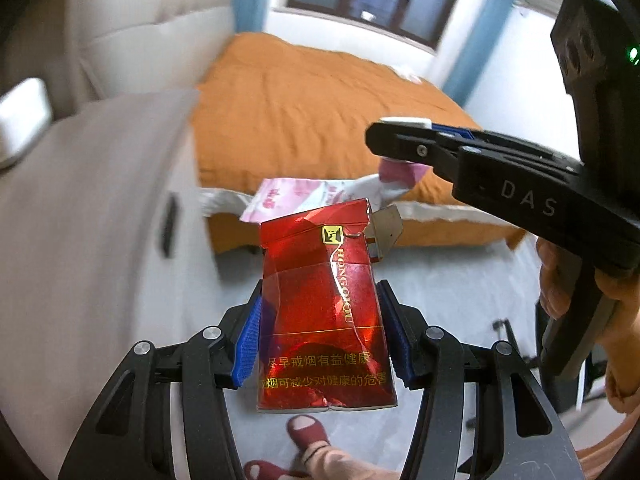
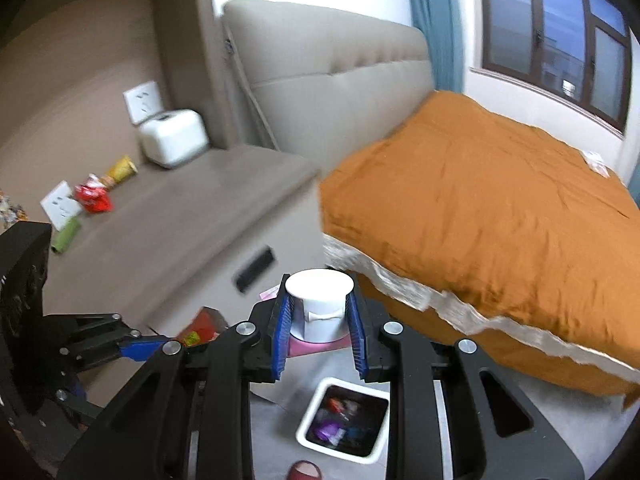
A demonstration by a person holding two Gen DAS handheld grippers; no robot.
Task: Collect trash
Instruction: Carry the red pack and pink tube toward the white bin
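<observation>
My left gripper (image 1: 320,336) clamps the red pack (image 1: 324,312); my right gripper (image 2: 320,332) clamps the white cup (image 2: 320,304). I could miss the bin (image 2: 344,420) if I release early.

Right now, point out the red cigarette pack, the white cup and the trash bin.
red cigarette pack (image 1: 324,312): left wrist view, middle of its front.
white cup (image 2: 320,304): right wrist view, its side wall.
trash bin (image 2: 316,396): right wrist view, left rim.
</observation>
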